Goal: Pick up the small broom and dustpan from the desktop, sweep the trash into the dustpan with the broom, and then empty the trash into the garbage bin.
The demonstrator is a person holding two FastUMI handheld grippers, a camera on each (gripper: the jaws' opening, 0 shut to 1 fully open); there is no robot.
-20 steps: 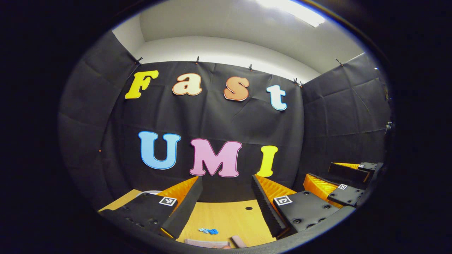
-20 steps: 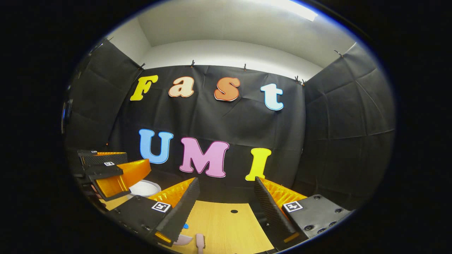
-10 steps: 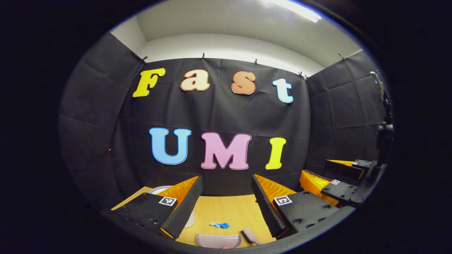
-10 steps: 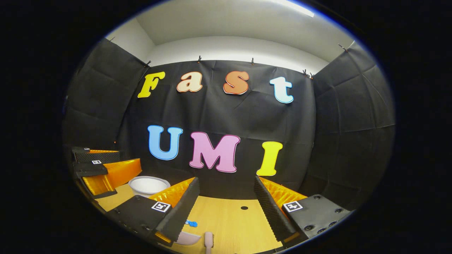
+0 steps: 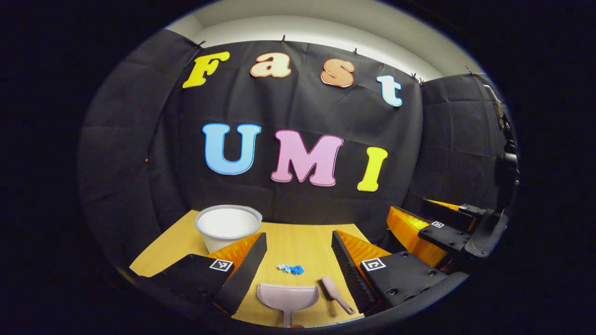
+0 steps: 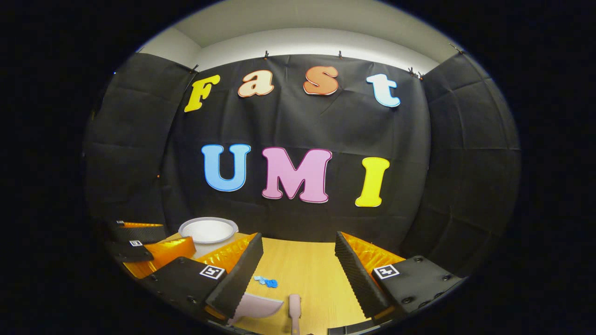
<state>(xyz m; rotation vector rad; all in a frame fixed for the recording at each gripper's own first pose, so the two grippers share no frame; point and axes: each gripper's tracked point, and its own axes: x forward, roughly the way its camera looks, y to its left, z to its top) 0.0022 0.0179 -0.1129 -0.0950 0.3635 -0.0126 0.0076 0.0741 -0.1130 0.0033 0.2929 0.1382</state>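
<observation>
Garbage bin: a white round bin [image 5: 227, 226] stands at the far left of the wooden desktop [image 5: 298, 239]; what shows of its inside looks plain white, and I cannot tell if anything lies in it. It also shows at far left in the right gripper view [image 6: 208, 232].
Dustpan: a pale pink dustpan [image 5: 288, 298] lies flat at the near edge, mouth facing the far side, handle pointing near; nothing shows inside it.
Trash: a small clump of blue scraps [image 5: 291, 268] lies on the desktop just beyond the dustpan's mouth, apart from it.
Broom: a small pink broom [image 5: 336, 293] lies just right of the dustpan, slanted, handle toward the near right.
Left gripper: the left gripper [image 5: 298, 260] hovers above the near edge, fingers spread wide with nothing between them, dustpan and trash in the gap below.
Right gripper: the right gripper [image 6: 298, 265] is likewise spread and empty, over the broom [image 6: 294, 311].
</observation>
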